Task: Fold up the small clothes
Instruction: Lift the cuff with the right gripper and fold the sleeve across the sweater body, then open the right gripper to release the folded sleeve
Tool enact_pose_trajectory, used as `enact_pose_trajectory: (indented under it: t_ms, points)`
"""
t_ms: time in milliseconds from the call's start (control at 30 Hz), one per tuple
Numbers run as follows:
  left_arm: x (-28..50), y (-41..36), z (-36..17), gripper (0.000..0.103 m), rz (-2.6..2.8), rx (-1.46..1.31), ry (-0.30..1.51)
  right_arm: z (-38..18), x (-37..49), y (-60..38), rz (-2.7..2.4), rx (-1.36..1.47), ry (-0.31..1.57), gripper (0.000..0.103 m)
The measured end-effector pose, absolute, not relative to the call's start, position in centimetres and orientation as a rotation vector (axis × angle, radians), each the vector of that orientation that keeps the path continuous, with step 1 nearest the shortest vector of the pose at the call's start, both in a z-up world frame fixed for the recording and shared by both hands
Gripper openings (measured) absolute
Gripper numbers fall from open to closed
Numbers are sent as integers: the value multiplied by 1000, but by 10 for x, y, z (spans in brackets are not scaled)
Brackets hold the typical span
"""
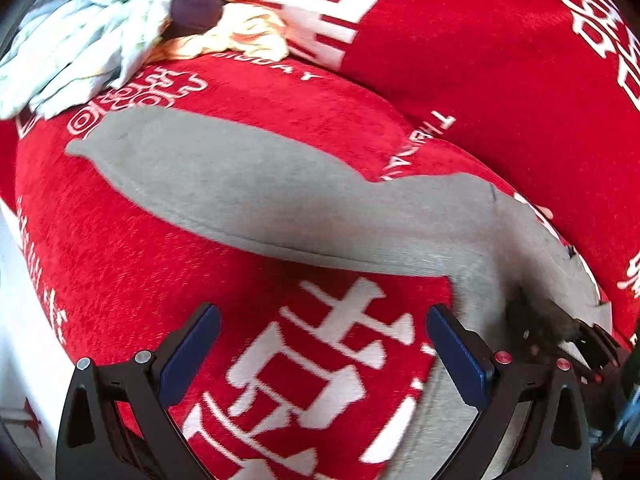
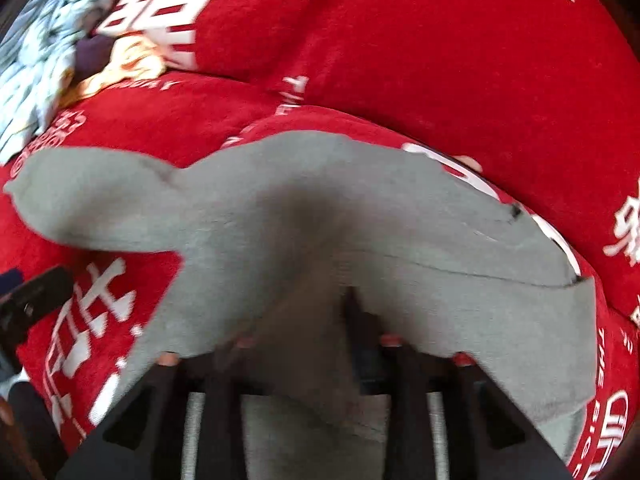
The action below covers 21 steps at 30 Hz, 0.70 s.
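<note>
A grey garment (image 1: 248, 184) lies spread on a red cover with white lettering (image 1: 120, 264). My left gripper (image 1: 322, 320) is open and empty, just above the cover, its right finger at the garment's lower edge. My right gripper (image 2: 320, 320) is shut on the grey garment (image 2: 280, 216), whose cloth is bunched between the fingers and drapes over them, hiding the tips. The right gripper also shows in the left wrist view (image 1: 560, 336), at the garment's right end.
A heap of pale patterned clothes (image 1: 80, 28) with a dark purple piece (image 1: 196, 10) and a cream piece (image 1: 248, 36) lies at the far left. A red back cushion (image 1: 500, 60) rises behind. The cover's left edge drops to a white floor (image 1: 16, 320).
</note>
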<state>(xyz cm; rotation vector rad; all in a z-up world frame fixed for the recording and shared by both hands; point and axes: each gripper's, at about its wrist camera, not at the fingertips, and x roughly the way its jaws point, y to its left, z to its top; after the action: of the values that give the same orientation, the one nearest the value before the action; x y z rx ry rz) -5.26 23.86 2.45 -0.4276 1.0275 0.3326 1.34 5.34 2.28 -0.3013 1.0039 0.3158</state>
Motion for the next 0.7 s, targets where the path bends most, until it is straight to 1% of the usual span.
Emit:
enact_pose_trajectory:
  t_ms: [33,100,233,333,400,467,500,567,700]
  points:
    - [-54,242,25,103,341,-432,1025,25,11,57,331,-301,995,55]
    - [-57,247,25,103,356,-437,1022,31,10,60,383,-260,1006,56]
    - [-65,260,30,103,396,-461,1005,49,15,49,501,-85,1042,56]
    - [-70,269,32,103,429,-491,994,81,17,31,539,-9,988,56]
    - [-67,268,31,103,429,-488,1004,109,16,6,530,9,914,57]
    - [-62,258,32,103,416,-464,1018,124,18,-22,472,2,855,72]
    - [-58,251,34,103,399,-453,1019,129,21,-41,406,-18,831,74]
    - [-50,229,39,103,344,-421,1017,127,27,-78,258,-73,820,76]
    - [-30,165,47,103,223,-309,1024,89,42,-161,-55,-143,919,76]
